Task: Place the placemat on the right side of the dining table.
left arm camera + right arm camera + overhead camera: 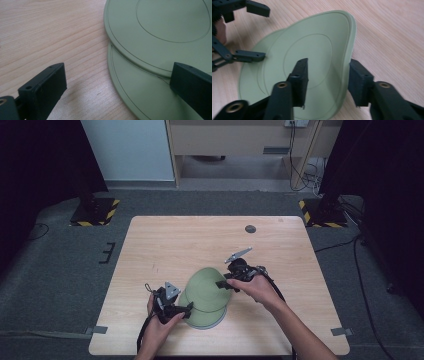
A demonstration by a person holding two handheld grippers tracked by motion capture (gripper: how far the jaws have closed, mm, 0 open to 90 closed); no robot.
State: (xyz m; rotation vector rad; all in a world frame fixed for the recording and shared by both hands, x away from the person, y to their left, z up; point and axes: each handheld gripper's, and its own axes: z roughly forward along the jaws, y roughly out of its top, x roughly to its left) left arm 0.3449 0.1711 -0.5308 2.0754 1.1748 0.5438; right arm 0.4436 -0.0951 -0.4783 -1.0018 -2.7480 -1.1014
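Note:
Two pale green plates lie stacked near the front of the wooden table [175,240]. The upper plate [207,287] [312,50] is tilted, its right rim raised off the lower plate [205,320] [140,95]. My right gripper [223,285] [329,63] is shut on that raised rim, one jaw on the plate's inner face and the other behind it. My left gripper [186,311] [118,72] stands open at the plates' left edge. One of its jaws is over the bare wood and the other over the plates where the upper plate [162,27] overlaps the lower one.
A small dark round mark [250,229] sits near the table's far edge. Black stand bases with yellow-black stripes [95,212] [322,212] flank the far corners on the grey floor. Bare wood spreads behind and to both sides of the plates.

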